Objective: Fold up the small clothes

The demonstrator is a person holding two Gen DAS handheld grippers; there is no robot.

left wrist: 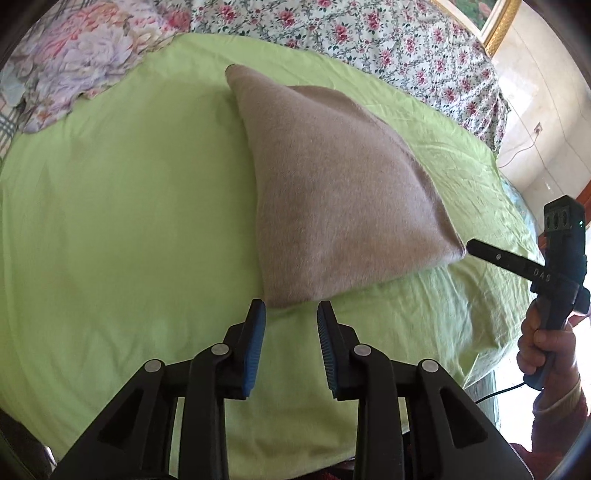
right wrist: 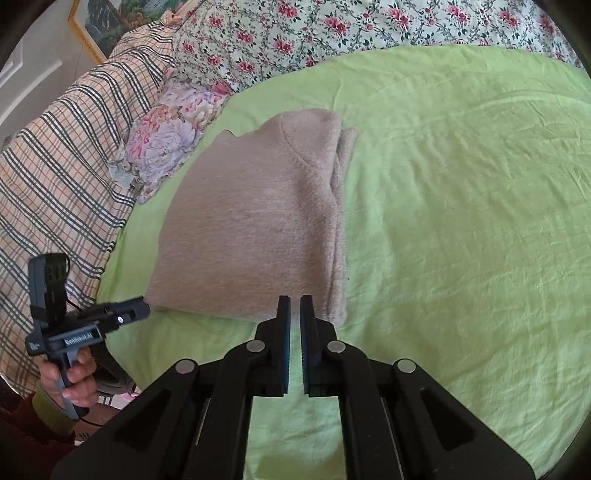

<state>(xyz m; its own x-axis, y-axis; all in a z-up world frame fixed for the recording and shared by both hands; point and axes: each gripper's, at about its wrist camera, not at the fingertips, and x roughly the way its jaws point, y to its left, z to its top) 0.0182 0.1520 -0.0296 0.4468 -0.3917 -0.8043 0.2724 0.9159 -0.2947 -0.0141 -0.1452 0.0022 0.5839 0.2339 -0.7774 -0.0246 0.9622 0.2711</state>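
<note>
A folded beige knit garment [left wrist: 332, 192] lies flat on the green sheet [left wrist: 110, 221]. In the right wrist view the garment [right wrist: 251, 229] shows its neckline at the far end and stacked folded layers along its right edge. My left gripper [left wrist: 291, 308] is open, just short of the garment's near corner, with nothing between its pads. The same gripper [right wrist: 146, 308] shows at the garment's near left corner. My right gripper [right wrist: 294, 300] is shut, its tips at the garment's near edge. From the left wrist view its tip [left wrist: 471, 246] sits just off the garment's right corner and grips no cloth.
A floral quilt [left wrist: 369, 33] and a purple flowered cloth [right wrist: 166, 144] border the green sheet [right wrist: 461, 221] at the far side. A plaid blanket [right wrist: 55, 166] lies to the left. A person's hands [left wrist: 546, 343] [right wrist: 79, 376] hold the gripper handles. Framed picture [right wrist: 92, 26] on the wall.
</note>
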